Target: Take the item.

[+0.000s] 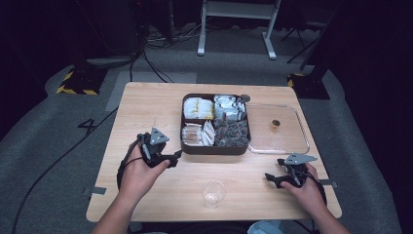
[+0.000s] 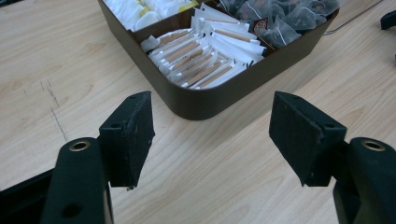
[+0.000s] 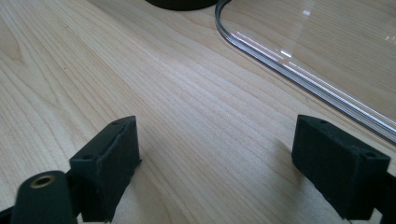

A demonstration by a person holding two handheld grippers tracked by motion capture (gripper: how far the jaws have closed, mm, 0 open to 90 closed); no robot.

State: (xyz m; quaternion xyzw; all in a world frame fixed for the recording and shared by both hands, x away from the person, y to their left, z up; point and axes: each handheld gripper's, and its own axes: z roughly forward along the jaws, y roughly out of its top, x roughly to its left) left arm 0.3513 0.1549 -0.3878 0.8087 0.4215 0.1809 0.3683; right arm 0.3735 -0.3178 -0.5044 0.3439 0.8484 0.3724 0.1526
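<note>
A dark brown box [image 1: 214, 147] with four compartments stands at mid-table. It holds white sachets with brown sticks [image 2: 205, 60], pyramid tea bags [image 2: 280, 23], yellow-white packets [image 1: 197, 108] and silvery packets [image 1: 229, 108]. My left gripper [image 1: 174, 159] rests open just left of the box's near corner, and in the left gripper view this gripper [image 2: 212, 105] has its jaws wide apart facing the box wall [image 2: 205, 100]. My right gripper [image 1: 271, 178] lies open near the table's front right. In its own view, the right gripper [image 3: 217, 126] has only bare wood between its jaws.
A clear lid [image 1: 277, 131] with a small knob [image 1: 275, 123] lies flat right of the box; its rim [image 3: 280, 60] runs just ahead of my right gripper. A clear glass cup [image 1: 213, 193] stands near the front edge between my hands. Cables and stands sit on the floor beyond.
</note>
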